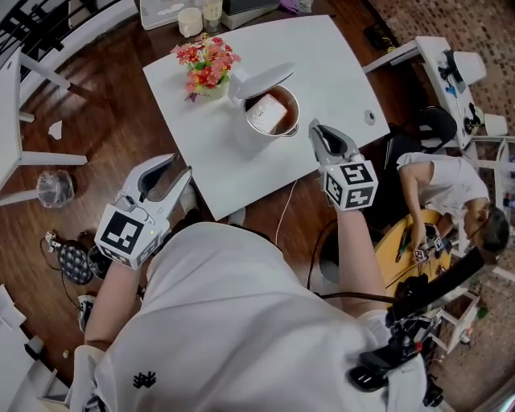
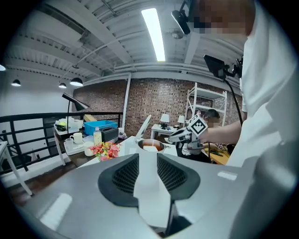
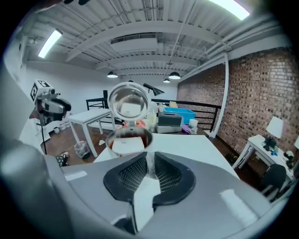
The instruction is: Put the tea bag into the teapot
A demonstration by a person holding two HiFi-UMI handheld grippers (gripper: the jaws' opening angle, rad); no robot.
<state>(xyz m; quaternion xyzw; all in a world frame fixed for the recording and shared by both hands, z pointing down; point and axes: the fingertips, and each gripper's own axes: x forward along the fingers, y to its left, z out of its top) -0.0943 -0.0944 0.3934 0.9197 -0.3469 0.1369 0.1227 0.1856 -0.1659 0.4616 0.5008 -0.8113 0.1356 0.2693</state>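
A steel teapot [image 1: 272,113] stands on the white table [image 1: 322,72] with its lid [image 1: 261,80] tipped up. A white square tea bag [image 1: 265,114] lies inside it, over brownish liquid. The tea bag [image 3: 127,144] also shows in the right gripper view, straight ahead and lower. My right gripper [image 1: 320,137] hangs above the table's near edge, just right of the teapot, shut with nothing between its jaws [image 3: 148,161]. Off the table's left side my left gripper [image 1: 179,167] points toward the teapot [image 2: 150,145], jaws slightly apart and empty [image 2: 148,158].
A pot of red and pink flowers [image 1: 208,64] stands left of the teapot. Cups and a tray [image 1: 189,16] are on a dark table behind. A person [image 1: 442,193] sits at a desk to the right. A cable [image 1: 283,213] hangs under the table; a bag [image 1: 55,189] lies on the floor at the left.
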